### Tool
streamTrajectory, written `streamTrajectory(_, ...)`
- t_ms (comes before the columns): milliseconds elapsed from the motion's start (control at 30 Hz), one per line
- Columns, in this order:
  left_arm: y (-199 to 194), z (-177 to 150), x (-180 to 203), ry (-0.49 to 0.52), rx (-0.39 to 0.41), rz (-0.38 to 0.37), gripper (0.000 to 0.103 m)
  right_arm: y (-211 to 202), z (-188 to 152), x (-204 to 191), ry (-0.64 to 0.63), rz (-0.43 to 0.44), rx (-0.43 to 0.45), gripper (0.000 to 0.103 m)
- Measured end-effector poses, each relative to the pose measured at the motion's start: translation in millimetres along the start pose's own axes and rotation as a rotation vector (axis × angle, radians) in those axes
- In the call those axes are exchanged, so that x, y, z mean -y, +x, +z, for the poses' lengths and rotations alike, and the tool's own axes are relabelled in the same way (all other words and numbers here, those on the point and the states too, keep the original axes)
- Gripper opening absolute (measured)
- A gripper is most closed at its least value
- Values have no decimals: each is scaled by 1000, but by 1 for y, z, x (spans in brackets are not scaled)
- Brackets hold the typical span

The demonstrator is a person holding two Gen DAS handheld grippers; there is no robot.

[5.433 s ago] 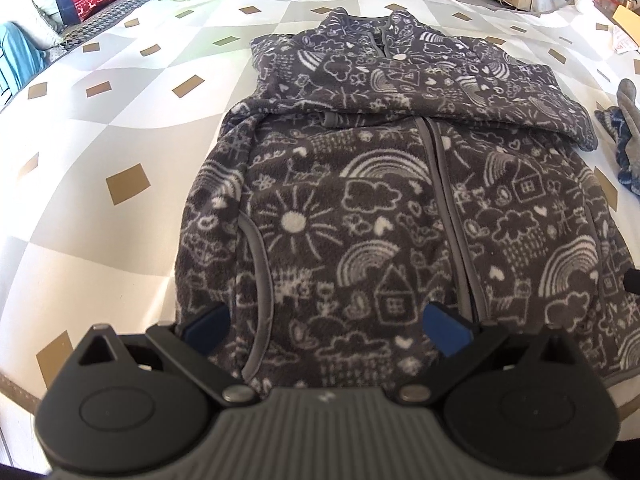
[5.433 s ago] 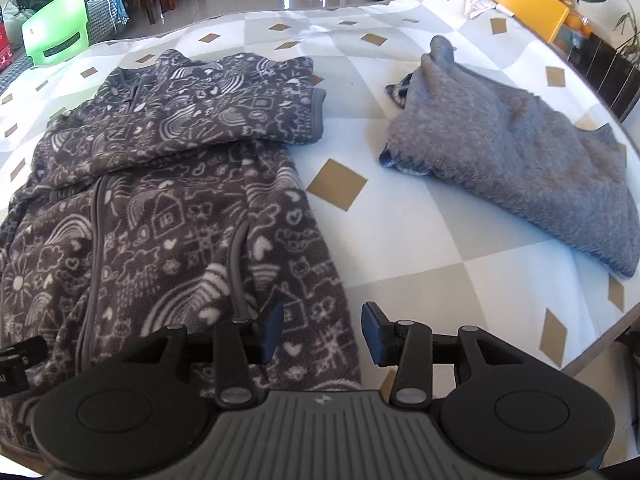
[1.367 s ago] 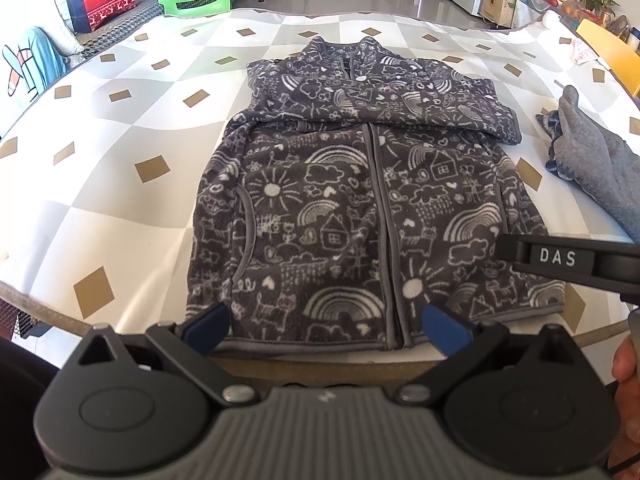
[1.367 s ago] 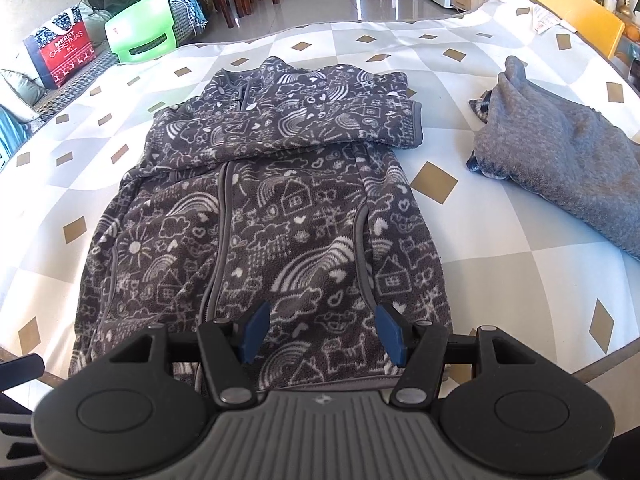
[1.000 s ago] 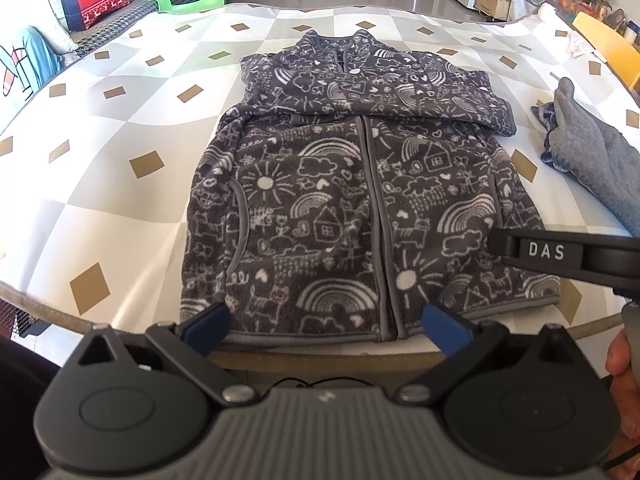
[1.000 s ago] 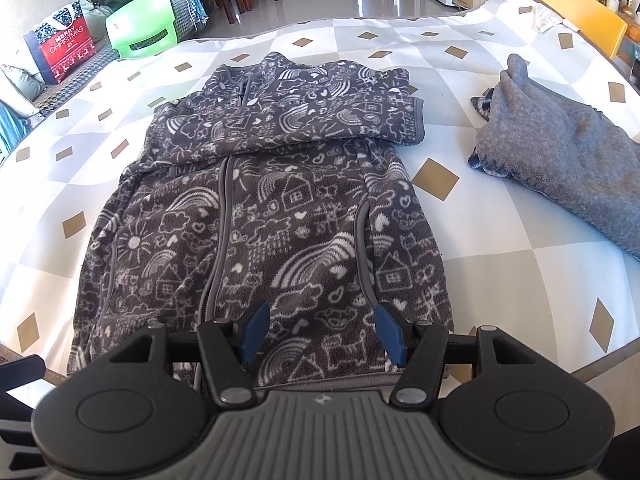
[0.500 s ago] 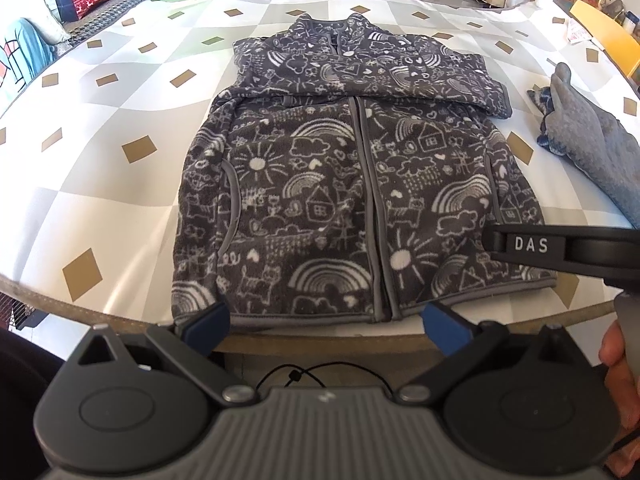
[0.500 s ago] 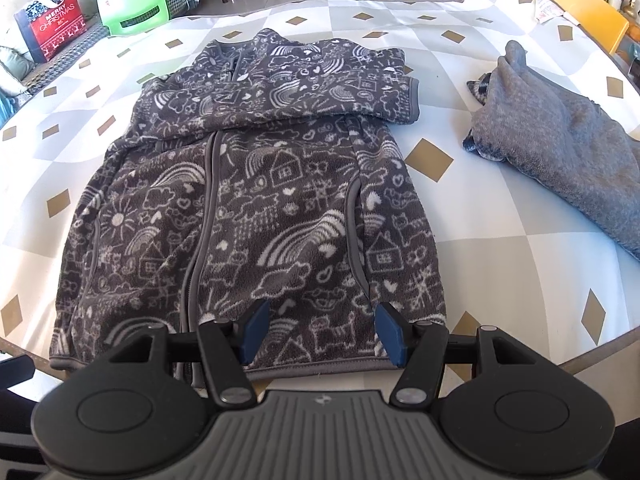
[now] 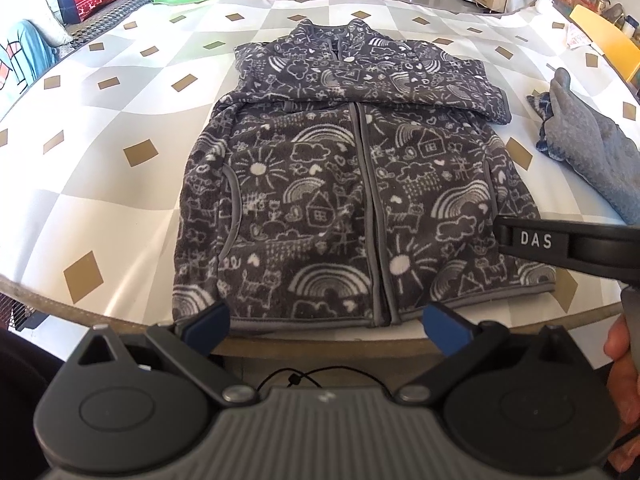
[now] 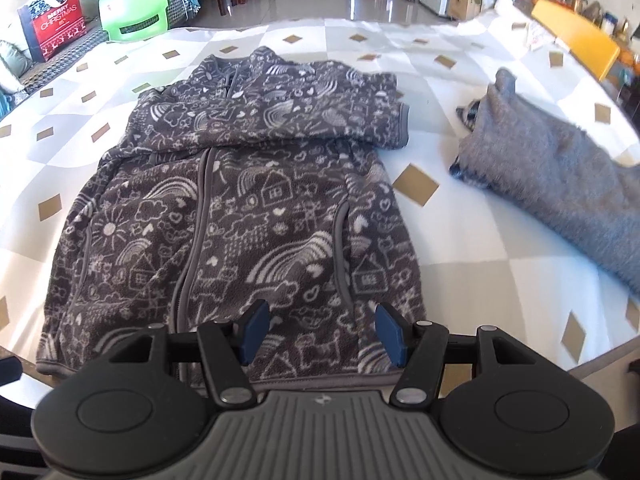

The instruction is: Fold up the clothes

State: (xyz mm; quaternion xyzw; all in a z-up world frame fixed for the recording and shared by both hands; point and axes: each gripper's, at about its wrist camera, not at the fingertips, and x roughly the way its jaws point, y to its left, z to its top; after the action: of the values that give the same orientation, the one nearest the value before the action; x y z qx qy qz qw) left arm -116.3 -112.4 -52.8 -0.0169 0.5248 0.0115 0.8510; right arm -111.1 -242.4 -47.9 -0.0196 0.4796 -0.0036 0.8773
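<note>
Two grippers hang empty over the near table edge: the left gripper [image 9: 326, 322] wide, the right gripper [image 10: 318, 332] half open. The jacket [image 9: 352, 204] lies flat mid-frame, sleeves folded across its top. Pinch both bottom hem corners, then lift evenly toward the collar.

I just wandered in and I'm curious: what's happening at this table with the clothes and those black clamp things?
A person is folding clothes with a handheld gripper in each hand. A dark patterned fleece jacket lies flat on the table, zipped, sleeves folded across its chest. The left gripper and right gripper are both open above its hem, holding nothing. A grey garment lies to the right.
</note>
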Motion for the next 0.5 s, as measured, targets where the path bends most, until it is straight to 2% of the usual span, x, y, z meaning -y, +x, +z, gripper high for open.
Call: streamTrajectory(500,-2,0,2,0,-3,-7,103,-5,2,-5,-34,-15,28,57)
